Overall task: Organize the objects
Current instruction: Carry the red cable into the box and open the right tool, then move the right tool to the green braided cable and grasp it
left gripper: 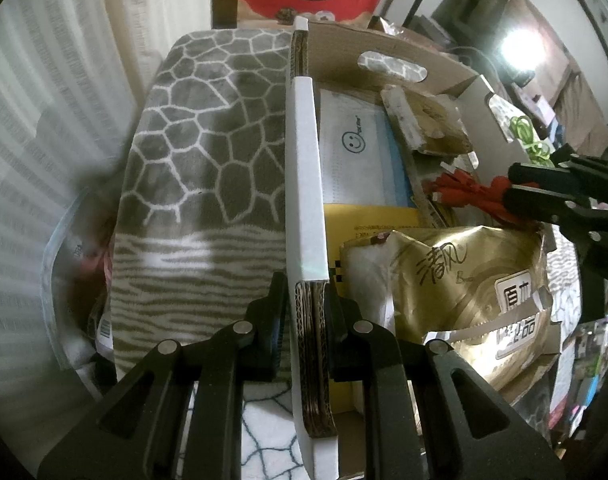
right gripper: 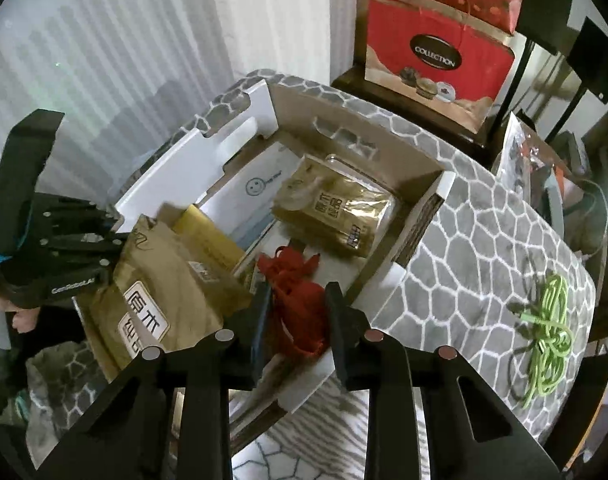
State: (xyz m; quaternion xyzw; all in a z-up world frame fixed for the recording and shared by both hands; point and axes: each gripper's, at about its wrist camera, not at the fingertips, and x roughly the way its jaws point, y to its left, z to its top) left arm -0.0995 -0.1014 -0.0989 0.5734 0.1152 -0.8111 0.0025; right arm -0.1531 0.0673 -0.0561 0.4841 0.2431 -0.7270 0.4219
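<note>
An open cardboard box [left gripper: 304, 160] with white outer walls stands on a grey cobble-patterned cloth. My left gripper [left gripper: 308, 304] is shut on the box's near side wall, one finger outside and one inside. In the right wrist view this gripper [right gripper: 113, 240] clamps the box's left wall [right gripper: 191, 168]. My right gripper [right gripper: 299, 300] hangs over the inside of the box, shut on a bundle of red cord [right gripper: 295, 280]. From the left wrist view the same gripper [left gripper: 512, 186] comes in from the right with the red cord [left gripper: 464, 190] sticking out of its tips.
Inside the box lie two gold tissue packs [right gripper: 336, 208] [right gripper: 163, 292], a white mask pack with a smiley [left gripper: 356, 156] and a yellow envelope [right gripper: 207, 236]. A coiled green cable [right gripper: 548, 328] rests on the cloth [right gripper: 484, 240] right of the box. A red gift bag [right gripper: 436, 64] stands behind.
</note>
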